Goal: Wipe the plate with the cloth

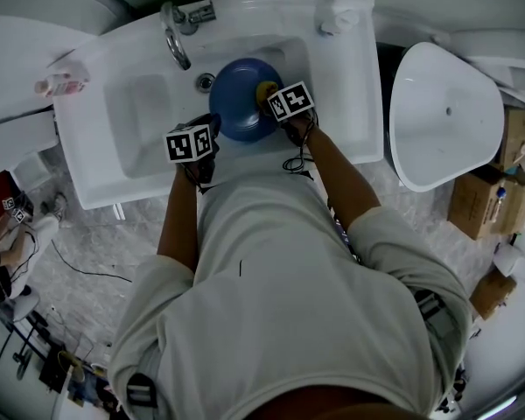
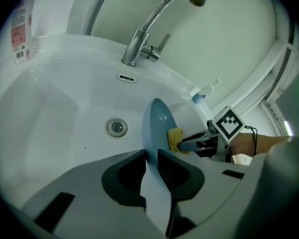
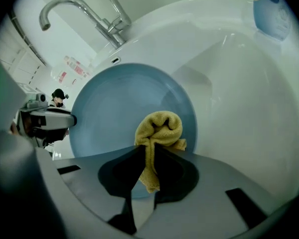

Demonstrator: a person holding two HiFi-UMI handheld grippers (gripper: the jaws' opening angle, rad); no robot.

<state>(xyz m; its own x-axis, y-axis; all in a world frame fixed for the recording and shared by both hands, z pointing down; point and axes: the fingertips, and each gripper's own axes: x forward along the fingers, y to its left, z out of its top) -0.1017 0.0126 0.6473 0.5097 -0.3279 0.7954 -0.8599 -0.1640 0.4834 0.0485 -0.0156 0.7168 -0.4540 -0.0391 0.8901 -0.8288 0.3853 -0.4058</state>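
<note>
Blue plate stood on edge over the sink, near its front rim, with the left gripper clamped on its edge. The right gripper, closed on the yellow cloth, held it against the plate face. Wiping appeared under way and unfinished.

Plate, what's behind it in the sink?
In the right gripper view, the sink back wall and faucet rise behind the plate. The plate covers the sink floor there; the drain shows only in the left gripper view.
</note>
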